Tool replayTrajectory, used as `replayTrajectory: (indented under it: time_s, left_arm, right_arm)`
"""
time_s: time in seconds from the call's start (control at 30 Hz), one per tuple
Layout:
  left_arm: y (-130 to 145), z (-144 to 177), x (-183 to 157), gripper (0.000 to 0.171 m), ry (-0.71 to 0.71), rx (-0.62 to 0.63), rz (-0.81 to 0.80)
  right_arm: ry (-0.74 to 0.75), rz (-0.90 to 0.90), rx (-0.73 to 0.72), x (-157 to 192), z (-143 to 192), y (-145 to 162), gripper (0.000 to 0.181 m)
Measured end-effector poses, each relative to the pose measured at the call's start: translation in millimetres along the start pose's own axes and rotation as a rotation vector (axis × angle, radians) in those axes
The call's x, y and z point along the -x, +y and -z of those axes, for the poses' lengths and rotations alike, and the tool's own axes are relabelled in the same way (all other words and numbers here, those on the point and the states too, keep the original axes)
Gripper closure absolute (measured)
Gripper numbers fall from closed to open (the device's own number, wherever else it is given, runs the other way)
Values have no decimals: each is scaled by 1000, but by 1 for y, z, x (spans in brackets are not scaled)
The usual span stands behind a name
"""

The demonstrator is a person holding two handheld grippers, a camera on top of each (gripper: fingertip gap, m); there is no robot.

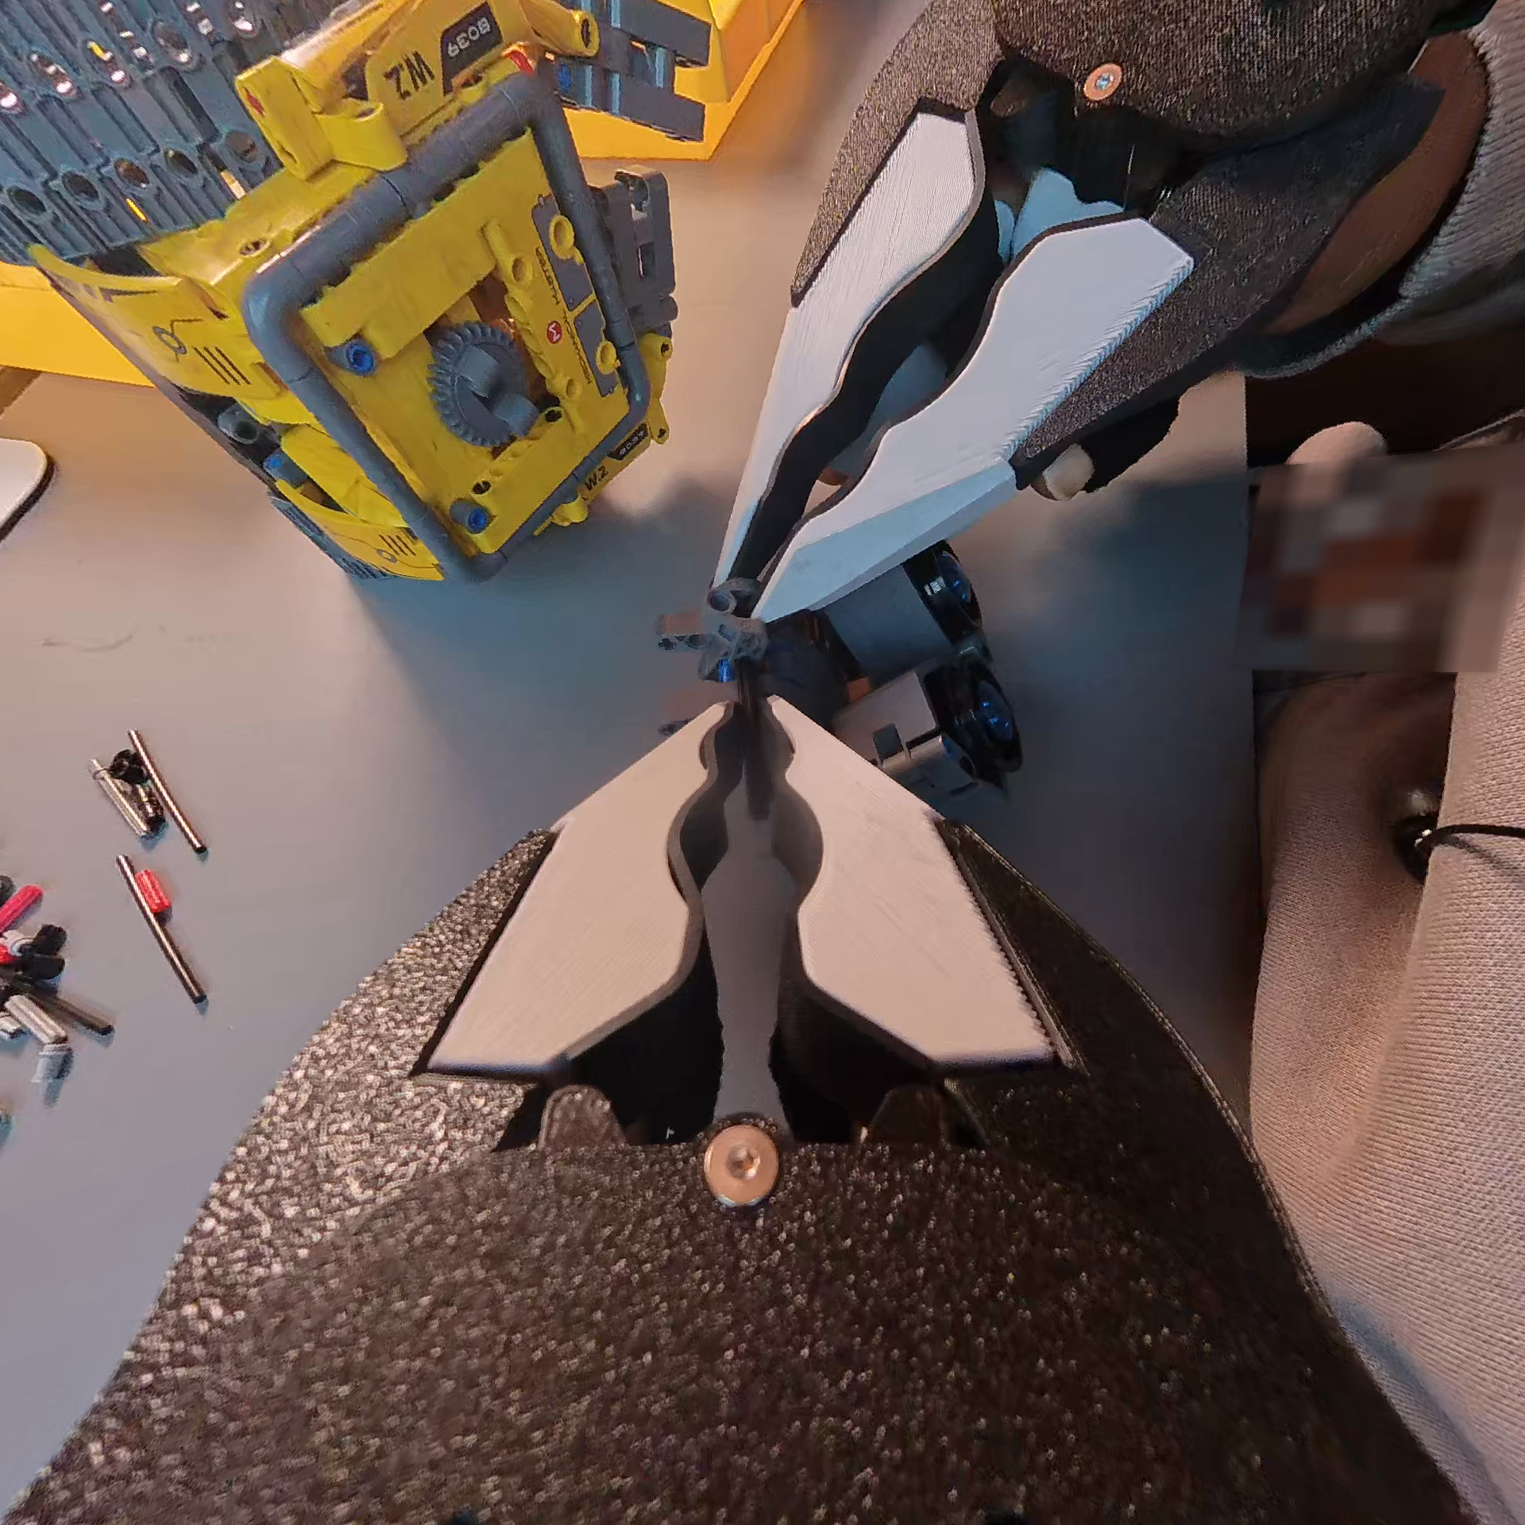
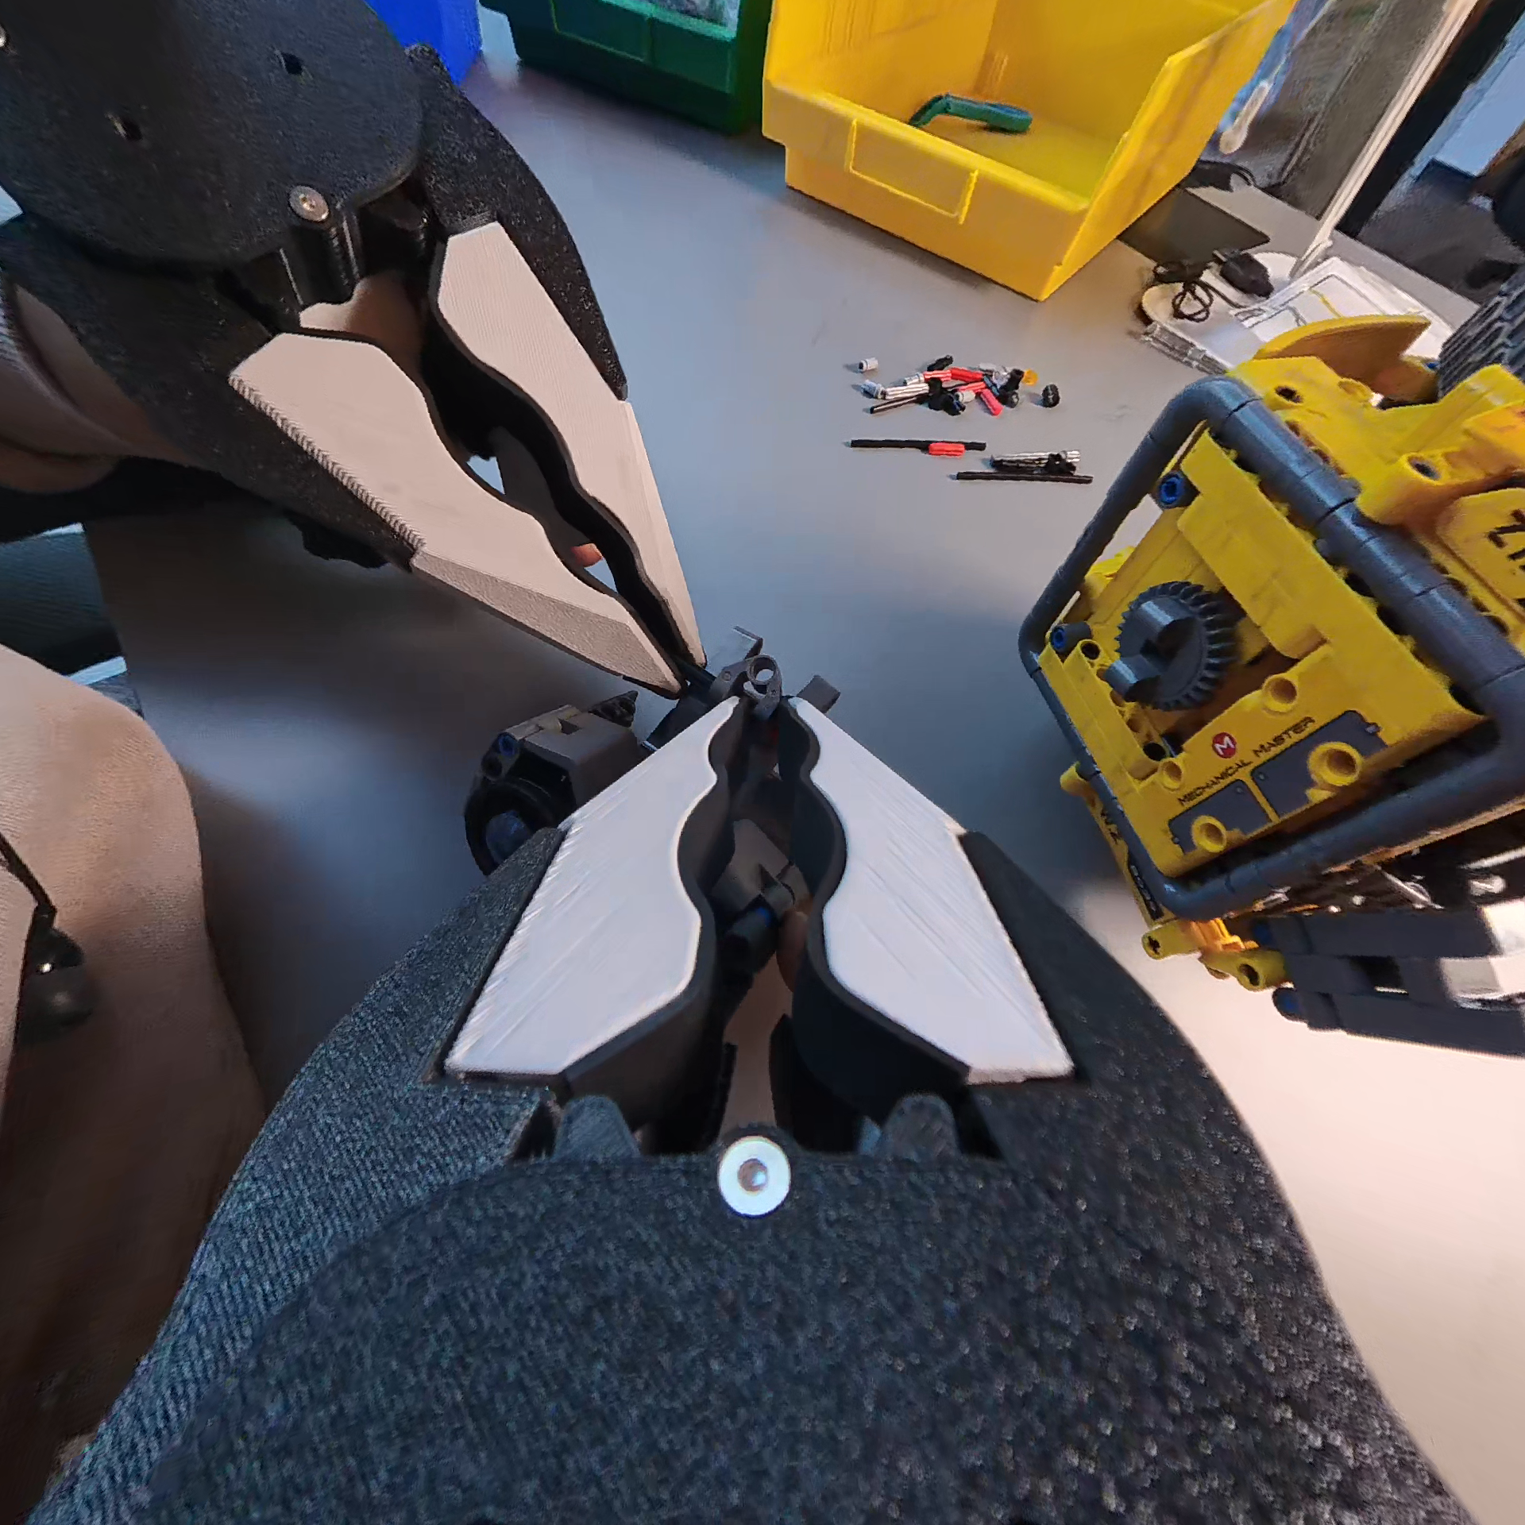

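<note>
Now we see left gripper (image 1: 749, 711) fingers pinching black axle (image 1: 753, 759), axis along fingers | right gripper (image 2: 763, 701) fingers clamping grey connector (image 2: 761, 678) | tips nearly touching above tabletop (image 1: 413, 660)

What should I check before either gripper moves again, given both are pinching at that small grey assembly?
1. Left gripper grip: ok, its tips are closed on a thin black axle.
2. Right gripper grip: ok, closed on the grey connector atop the small assembly.
3. Axle seated in the connector: cannot tell, the joint is hidden between the tips.
4. Clearance between the grippers: not ok, their tips nearly touch at the connector.
5. Yellow model: ok, it stands apart to the side on the table.
6. Loose pins: ok, grouped well away from both grippers.
</note>
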State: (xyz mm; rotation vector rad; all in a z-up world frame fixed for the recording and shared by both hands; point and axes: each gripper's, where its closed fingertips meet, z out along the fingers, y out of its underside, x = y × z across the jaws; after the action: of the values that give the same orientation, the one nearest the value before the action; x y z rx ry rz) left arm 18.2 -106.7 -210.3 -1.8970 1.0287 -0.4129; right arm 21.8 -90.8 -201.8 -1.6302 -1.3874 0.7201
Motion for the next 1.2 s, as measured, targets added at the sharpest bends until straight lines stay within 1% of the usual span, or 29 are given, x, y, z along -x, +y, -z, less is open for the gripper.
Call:
replayTrajectory:
  time_s: [0.2, 0.3, 0.43, 0.5, 0.53, 0.57, 0.63, 0.7, 0.77, 0.83, 0.9, 0.97, 1.03, 1.1, 1.13, 1.2]
  left_arm:
    - [-1, -3, 1, 171, -12, 2, -11]
    - [1, -1, 0, 170, 3, 7, 3]
    - [9, 9, 0, 166, 22, 27, -75]
    - [15, 18, 0, 167, 29, 33, -112]
    - [17, 21, -2, 171, 40, 31, -116]
    - [18, 22, -2, 170, 44, 21, -120]
    - [16, 24, -9, 169, 101, -17, -126]
    - [14, 26, -14, 168, 142, -36, -158]
    - [14, 27, -18, 162, 189, -59, -168]
    - [12, 30, -17, 152, 214, -84, -151]
    - [10, 31, -20, 147, 249, -107, -152]
    - [11, 29, -19, 133, 243, -115, -171]
    - [10, 28, -20, 118, 262, -129, -149]
    - [7, 28, -22, 107, 294, -142, -123]
    - [7, 28, -25, 95, 330, -141, -107]
    - [8, 26, -31, 89, 380, -123, -79]
  right_arm:
    - [8, -12, -13, -2, 2, 1, 178]
    - [-3, -16, -29, -4, 3, 1, 176]
    - [-31, -2, -46, -7, 3, 1, 176]
    - [-64, 2, -57, -8, 4, 2, 176]
    - [-104, 1, -66, -5, 5, 1, 175]
    - [-129, 6, -72, -3, 4, 1, 175]
    - [-172, 29, -82, -1, 2, 0, 175]
    - [-245, 9, -86, 0, 1, -1, 175]
    - [-336, 2, -90, 6, 1, -2, 174]
    - [-396, 21, -94, 10, 1, -4, 174]
    - [-450, 47, -82, 14, -1, -5, 174]
    - [-501, 93, -70, 19, -2, -4, 174]
    - [-559, 111, -74, 24, -1, -5, 174]
    - [-605, 119, -84, 29, 0, -6, 175]
    - [-614, 128, -84, 29, -1, -6, 175]
    - [-648, 149, -98, 33, 1, -6, 175]
